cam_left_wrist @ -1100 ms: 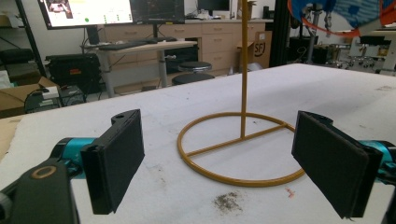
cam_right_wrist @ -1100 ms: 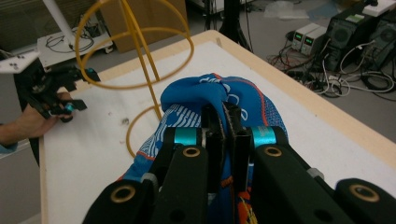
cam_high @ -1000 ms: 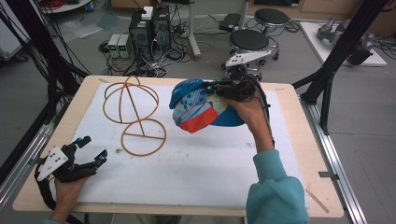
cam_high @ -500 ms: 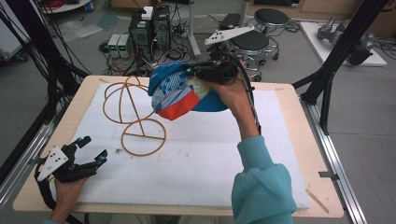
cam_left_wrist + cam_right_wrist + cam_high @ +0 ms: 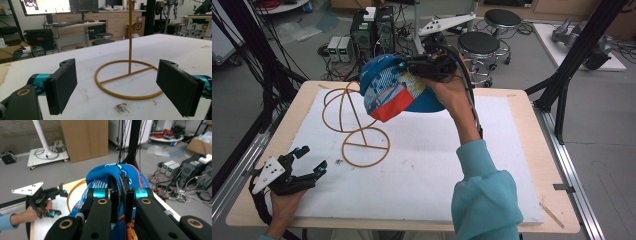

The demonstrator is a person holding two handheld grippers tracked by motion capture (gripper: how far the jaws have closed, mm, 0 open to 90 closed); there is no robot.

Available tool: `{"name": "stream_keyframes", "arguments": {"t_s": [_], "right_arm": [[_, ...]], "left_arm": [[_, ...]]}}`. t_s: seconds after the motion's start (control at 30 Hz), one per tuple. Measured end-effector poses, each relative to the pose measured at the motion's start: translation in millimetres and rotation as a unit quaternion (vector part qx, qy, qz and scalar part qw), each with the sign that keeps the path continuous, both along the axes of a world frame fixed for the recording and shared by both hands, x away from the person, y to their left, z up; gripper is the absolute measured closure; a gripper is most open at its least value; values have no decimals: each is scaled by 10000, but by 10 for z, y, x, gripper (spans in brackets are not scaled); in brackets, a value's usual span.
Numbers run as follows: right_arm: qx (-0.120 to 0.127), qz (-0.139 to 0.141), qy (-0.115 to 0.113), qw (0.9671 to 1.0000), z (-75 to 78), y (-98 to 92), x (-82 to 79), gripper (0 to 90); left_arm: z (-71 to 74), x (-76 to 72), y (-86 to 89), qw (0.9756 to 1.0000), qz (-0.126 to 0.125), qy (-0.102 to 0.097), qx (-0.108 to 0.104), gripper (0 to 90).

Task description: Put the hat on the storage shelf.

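The right gripper has its fingers clamped on a blue cap, held aloft at upper centre — just beside the wire stand, not yet on it. Likely hanging it remains. The left gripper rests lower left on the worktop, fingers wide.

Overhead plus two gripper-mounted cameras
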State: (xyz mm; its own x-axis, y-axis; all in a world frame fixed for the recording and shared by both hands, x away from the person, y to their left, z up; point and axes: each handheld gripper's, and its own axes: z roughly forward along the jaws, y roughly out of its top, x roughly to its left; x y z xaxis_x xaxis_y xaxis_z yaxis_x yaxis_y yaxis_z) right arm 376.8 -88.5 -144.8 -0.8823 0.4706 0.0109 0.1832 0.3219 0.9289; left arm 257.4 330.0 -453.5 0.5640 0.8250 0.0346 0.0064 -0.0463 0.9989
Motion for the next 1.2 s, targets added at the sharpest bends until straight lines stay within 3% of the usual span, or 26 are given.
{"name": "stream_keyframes", "arguments": {"t_s": [0.2, 0.37, 0.67, 0.83, 1.03, 1.2], "right_arm": [[146, 76, -129, 9998, 162, 118, -39, 884], [88, 152, -183, 9997, 227, 283, -39, 884], [288, 427, -263, 9983, 316, 628, -7, 884], [327, 551, -184, 9978, 229, 864, 61, 884], [268, 619, 54, 9977, 10, 1088, 183, 884], [13, 667, 157, 9976, -176, 1231, 237, 884]], "left_arm": [[1, -3, -3, 10000, -11, -7, 21, 170], [1, -5, -7, 10000, -18, -13, 33, 170], [2, -6, -15, 10000, -2, -23, 81, 169], [2, -6, -16, 10000, -4, -22, 89, 169], [3, -3, -12, 10000, -1, -1, 79, 170], [3, -4, -17, 10000, -2, -17, 91, 170]]}}
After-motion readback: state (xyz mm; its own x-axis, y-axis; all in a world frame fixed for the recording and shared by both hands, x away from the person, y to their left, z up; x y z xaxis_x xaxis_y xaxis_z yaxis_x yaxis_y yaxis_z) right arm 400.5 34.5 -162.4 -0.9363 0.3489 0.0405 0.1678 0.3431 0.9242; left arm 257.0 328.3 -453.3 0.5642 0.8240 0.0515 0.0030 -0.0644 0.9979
